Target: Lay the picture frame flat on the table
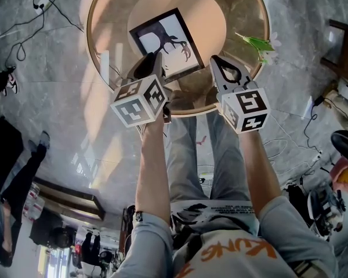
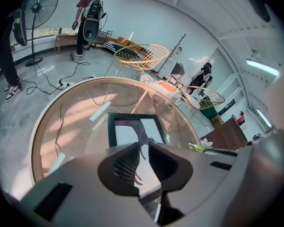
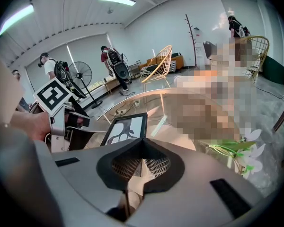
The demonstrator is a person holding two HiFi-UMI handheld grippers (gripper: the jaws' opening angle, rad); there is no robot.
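The picture frame (image 1: 162, 42), black-edged with a dark antlered figure on white, lies flat on the round glass table (image 1: 93, 33). My left gripper (image 1: 152, 59) hovers over the frame's near edge. In the left gripper view its jaws (image 2: 144, 145) stand a narrow gap apart, and only the frame (image 2: 132, 131) below shows through it. My right gripper (image 1: 219, 62) is to the right of the frame, over the table's near rim. Its jaws (image 3: 142, 143) meet at the tips with nothing held. The frame (image 3: 128, 129) lies ahead and left of it.
A green artificial flower (image 1: 256, 42) lies on the table at the right edge. Wire chairs (image 2: 142, 56) stand beyond the table, a fan (image 2: 35, 8) at the far left. Cables (image 1: 23, 22) run over the floor. People stand in the background.
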